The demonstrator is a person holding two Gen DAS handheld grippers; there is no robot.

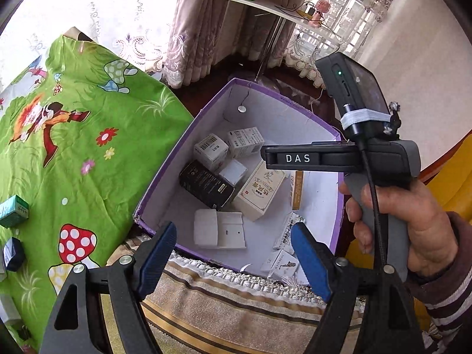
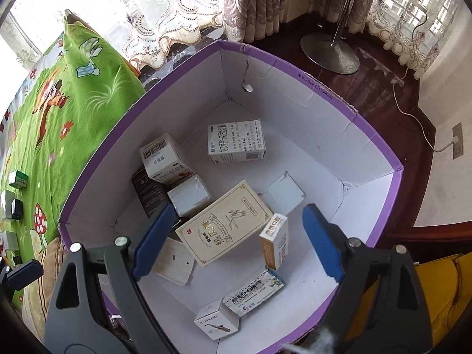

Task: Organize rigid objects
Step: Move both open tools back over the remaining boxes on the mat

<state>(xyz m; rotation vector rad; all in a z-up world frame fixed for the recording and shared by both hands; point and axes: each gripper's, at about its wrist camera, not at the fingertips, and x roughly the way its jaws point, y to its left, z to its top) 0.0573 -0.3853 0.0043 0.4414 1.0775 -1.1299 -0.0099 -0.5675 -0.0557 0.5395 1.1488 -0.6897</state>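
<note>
Green sheet (image 1: 88,135) beside purple box (image 2: 374,144) — small cartons (image 2: 225,222) piled inside.

Left gripper (image 1: 233,261): black triangular-cutout arms, blue ribbed pads, silver screws. Right gripper (image 2: 236,243): the same build; grey handle marked "DAS", black cable. Hand (image 1: 413,230) wears maroon sleeve (image 1: 451,292), white-striped.

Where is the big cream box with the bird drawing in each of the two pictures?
Left wrist view: the cream box lies right of middle inside the purple bin, partly under the right gripper's black finger.
Right wrist view: the cream box lies in the middle of the bin's floor, between the blue fingers.
Shared landmark: the black box to its left.
</note>
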